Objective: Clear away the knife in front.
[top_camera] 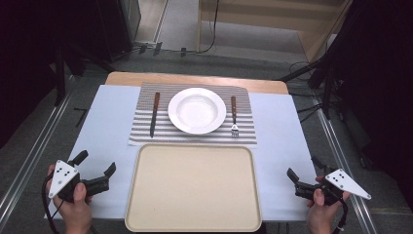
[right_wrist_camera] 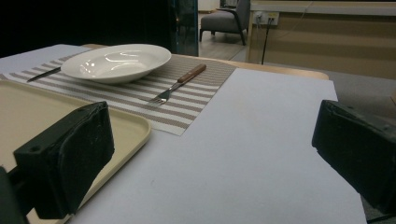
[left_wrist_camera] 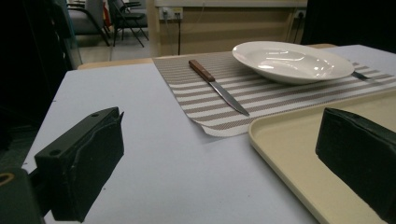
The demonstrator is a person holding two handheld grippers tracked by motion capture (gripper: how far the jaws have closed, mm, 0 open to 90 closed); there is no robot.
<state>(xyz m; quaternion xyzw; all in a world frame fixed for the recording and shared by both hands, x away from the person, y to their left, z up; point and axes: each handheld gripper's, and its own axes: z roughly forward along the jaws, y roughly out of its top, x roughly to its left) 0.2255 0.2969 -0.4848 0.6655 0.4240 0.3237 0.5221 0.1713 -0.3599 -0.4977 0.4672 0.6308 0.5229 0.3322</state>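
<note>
Both grippers rest low at the near corners of the table, the left gripper (top_camera: 97,176) and the right gripper (top_camera: 303,181) each with jaws spread wide and nothing between them, flanking the empty beige tray (top_camera: 146,195). Beyond it, the white plate (top_camera: 197,110), wood-handled knife (top_camera: 154,113) and fork (top_camera: 234,115) lie on the far striped placemat (top_camera: 146,135). The glossy, shallow plate could slip from hard pads if pinched at its thin rim, and the flat steel cutlery lies flush on the woven mat, so a shallow pinch might skid it or drag the mat.
</note>
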